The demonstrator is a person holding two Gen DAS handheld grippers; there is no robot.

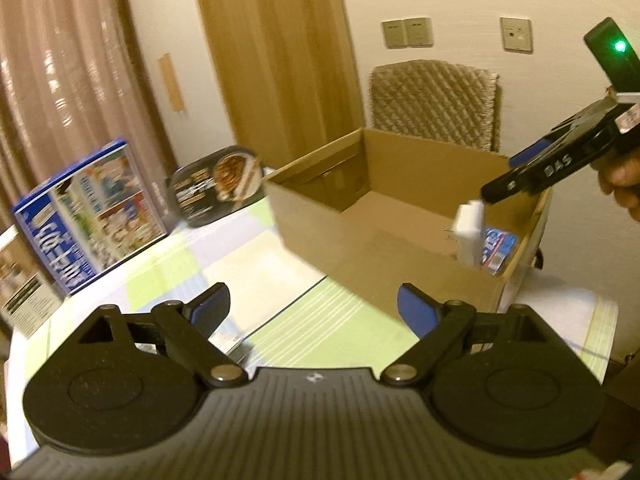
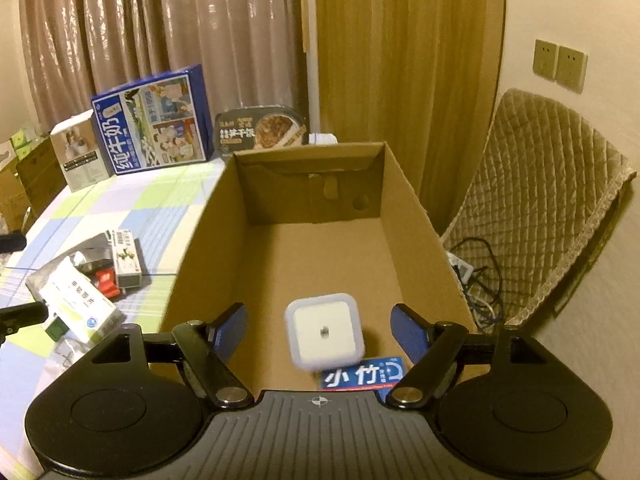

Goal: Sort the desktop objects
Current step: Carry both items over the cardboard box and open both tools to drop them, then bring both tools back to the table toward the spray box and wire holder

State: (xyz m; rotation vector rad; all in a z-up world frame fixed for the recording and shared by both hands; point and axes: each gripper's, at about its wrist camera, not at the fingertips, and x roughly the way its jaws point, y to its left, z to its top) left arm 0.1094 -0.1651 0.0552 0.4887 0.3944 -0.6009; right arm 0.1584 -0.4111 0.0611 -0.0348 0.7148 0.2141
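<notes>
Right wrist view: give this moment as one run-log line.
right gripper: open, over cardboard box | white square device: between fingers, untouched | blue card: in box | left gripper: open, empty

Left wrist cam: low over table, beside cardboard box (image 1: 320,216), facing its side, near. Right wrist cam: above box (image 2: 312,240), looking down in. Shared: box, milk carton (image 1: 92,216).

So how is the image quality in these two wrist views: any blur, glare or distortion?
Left wrist view: motion-smeared, with the milk carton and cardboard box soft and a green LED flaring on the right gripper. Right wrist view: sharper, though the white square device is slightly smeared. Both have warm dim light, fisheye bending and dark corners.
</notes>
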